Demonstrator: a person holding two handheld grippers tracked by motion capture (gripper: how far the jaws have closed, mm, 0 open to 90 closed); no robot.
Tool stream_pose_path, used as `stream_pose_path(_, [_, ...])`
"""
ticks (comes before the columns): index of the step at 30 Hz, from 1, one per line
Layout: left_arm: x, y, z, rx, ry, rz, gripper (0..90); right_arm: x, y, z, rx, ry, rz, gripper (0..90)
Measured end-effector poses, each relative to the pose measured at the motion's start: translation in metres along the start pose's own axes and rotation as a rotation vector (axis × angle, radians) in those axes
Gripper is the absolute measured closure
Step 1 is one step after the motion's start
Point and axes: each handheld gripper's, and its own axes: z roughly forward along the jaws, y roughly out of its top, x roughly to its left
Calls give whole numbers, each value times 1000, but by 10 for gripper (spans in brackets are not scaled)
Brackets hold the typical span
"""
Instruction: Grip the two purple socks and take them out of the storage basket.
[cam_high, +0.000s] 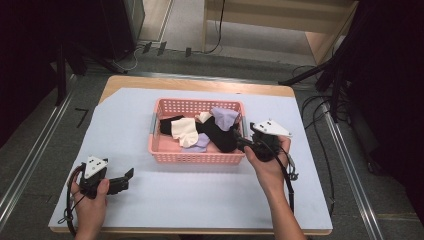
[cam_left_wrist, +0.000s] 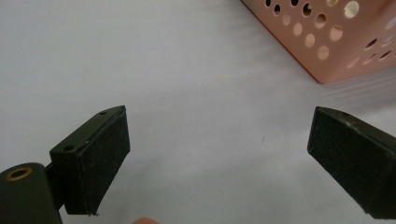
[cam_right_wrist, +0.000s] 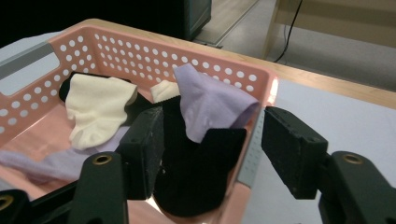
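A pink perforated basket (cam_high: 192, 158) stands mid-table and holds several socks. A black sock (cam_right_wrist: 201, 177) leans on its right wall with a lavender sock (cam_right_wrist: 210, 100) draped over it. A cream sock (cam_right_wrist: 98, 107) and another lavender sock (cam_right_wrist: 51, 163) lie farther in. My right gripper (cam_right_wrist: 212, 123) is open at the basket's right end (cam_high: 239, 140): one jaw is inside by the black sock, the other outside the wall. My left gripper (cam_high: 125, 180) is open and holds nothing, low over the white mat (cam_left_wrist: 196, 70) at the front left, with the basket corner (cam_left_wrist: 327, 42) ahead.
The white mat (cam_high: 200, 195) covers most of the wooden table (cam_high: 200, 81). Another black sock (cam_high: 167, 125) lies at the basket's left end. Cables (cam_high: 320, 115) and dark stands sit on the floor past the table's right and far edges.
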Motion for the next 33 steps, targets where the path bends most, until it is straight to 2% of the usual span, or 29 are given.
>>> stream_pose_path(4, [0,0,0,1,-2,-4,66,3,7,12,30,-5,-1,443])
stream_pose_path(7, [0,0,0,0,-1,-4,66,2,15,28,67,-8,23,473])
stream_pose_path(11, [0,0,0,-1,-2,-4,66,-1,18,38,93,-15,39,539])
stream_pose_path(17, [0,0,0,1,-4,-4,66,-6,23,61,139,-57,28,528])
stream_pose_path(21, [0,0,0,0,-5,-7,66,-10,26,69,150,-52,25,527])
stream_pose_path(23, [1,0,0,0,-6,-7,66,-13,27,76,165,-64,17,529])
stream_pose_path(25, [1,0,0,-1,-7,-7,66,-15,28,84,186,-45,5,509])
stream_pose_path(26, [1,0,0,-1,-7,-7,66,-15,28,88,195,-51,-9,506])
stream_pose_path(27, [1,0,0,-1,-7,-7,66,-14,26,95,190,-81,-36,492])
stream_pose_path(30, [1,0,0,-2,-8,-9,66,-13,25,101,157,-73,-47,471])
stream_pose_path(32, [1,0,0,-5,-9,-13,66,-13,24,104,164,-106,-77,473])
stream_pose_path(33, [1,0,-1,-5,-7,-14,66,-14,25,106,168,-105,-69,477])
